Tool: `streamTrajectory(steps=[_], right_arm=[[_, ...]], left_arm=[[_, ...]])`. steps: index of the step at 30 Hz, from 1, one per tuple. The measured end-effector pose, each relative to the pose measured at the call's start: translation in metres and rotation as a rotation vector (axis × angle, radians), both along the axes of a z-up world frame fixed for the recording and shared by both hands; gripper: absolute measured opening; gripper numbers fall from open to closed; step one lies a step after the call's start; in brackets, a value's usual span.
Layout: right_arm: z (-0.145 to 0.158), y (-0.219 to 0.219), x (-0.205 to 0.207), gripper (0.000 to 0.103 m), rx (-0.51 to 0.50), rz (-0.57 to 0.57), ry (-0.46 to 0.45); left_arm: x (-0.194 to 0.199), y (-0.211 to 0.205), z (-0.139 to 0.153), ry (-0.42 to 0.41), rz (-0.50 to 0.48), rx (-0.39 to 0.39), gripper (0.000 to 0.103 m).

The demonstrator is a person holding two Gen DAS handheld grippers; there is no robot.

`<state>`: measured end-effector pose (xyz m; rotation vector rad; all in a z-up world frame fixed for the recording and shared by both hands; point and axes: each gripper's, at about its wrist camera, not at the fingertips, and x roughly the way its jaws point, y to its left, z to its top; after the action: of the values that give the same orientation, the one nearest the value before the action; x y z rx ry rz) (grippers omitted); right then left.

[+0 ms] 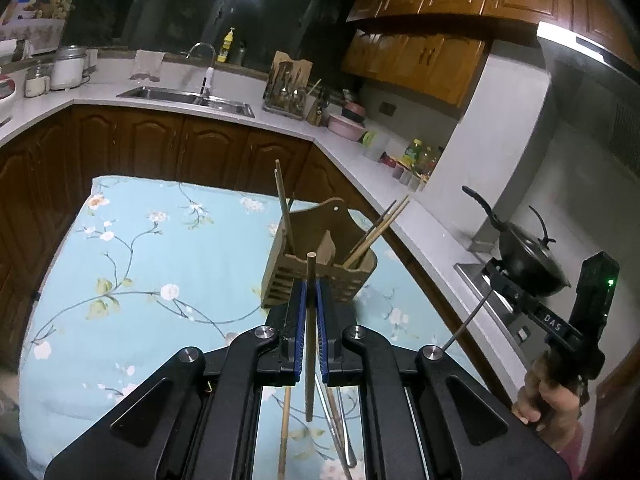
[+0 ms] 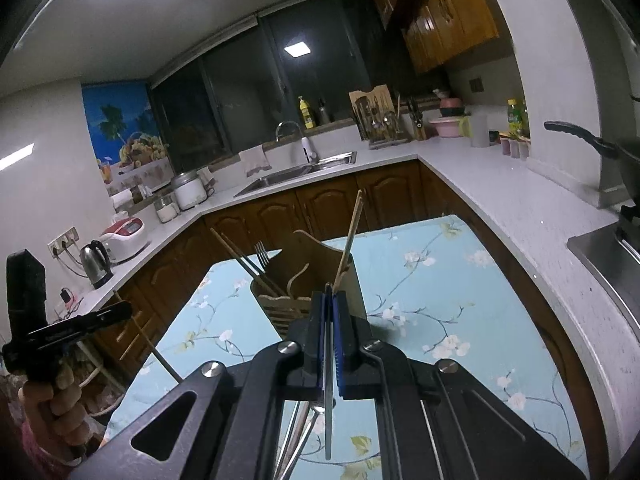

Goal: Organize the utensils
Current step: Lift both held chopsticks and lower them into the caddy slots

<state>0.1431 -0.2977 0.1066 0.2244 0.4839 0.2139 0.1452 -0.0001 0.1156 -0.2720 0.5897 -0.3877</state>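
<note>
1. On the left, we are finding the left gripper (image 1: 311, 280) pinching a wooden chopstick (image 1: 310, 336) between its blue pads. The stick is running along the fingers, its blunt top pointing forward and up toward the holder, its lower end hanging below the gripper over the table.

2. In the middle, we are noting the wooden utensil holder (image 1: 320, 268) standing upright on the floral tablecloth (image 1: 160, 248), divided into compartments. Chopsticks are leaning out of both its left and right compartments, and the right wrist view is showing a fork (image 2: 262, 254) among them.

3. Below both grippers, more loose utensils (image 1: 340, 432) are lying on the cloth, awaiting sorting.

4. On the right, we are finding the right gripper (image 2: 329, 300) pressed onto a thin metal utensil handle (image 2: 328, 400), its long axis running with the fingers; which end is up we cannot tell.

5. We are judging the step in hand to be dropping the chopstick into the holder. To do it well, we are advising bringing the stick upright over the compartment holding chopsticks, lowering the end clear of the divider, and releasing only once it is seated.
</note>
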Motion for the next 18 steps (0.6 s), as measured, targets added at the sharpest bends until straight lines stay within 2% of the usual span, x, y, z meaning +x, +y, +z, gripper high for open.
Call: streamTrajectory(steps=[9, 18], right_arm=[[0.014, 0.006, 0.018, 0.004, -0.006, 0.0, -0.039], [0.049, 0.003, 0.058, 0.004, 0.038, -0.035, -0.135]], left_arm=[[0.014, 0.001, 0.024, -0.057, 0.024, -0.004, 0.004], [0.048, -0.008, 0.07, -0.172, 0.058, -0.017, 0.004]])
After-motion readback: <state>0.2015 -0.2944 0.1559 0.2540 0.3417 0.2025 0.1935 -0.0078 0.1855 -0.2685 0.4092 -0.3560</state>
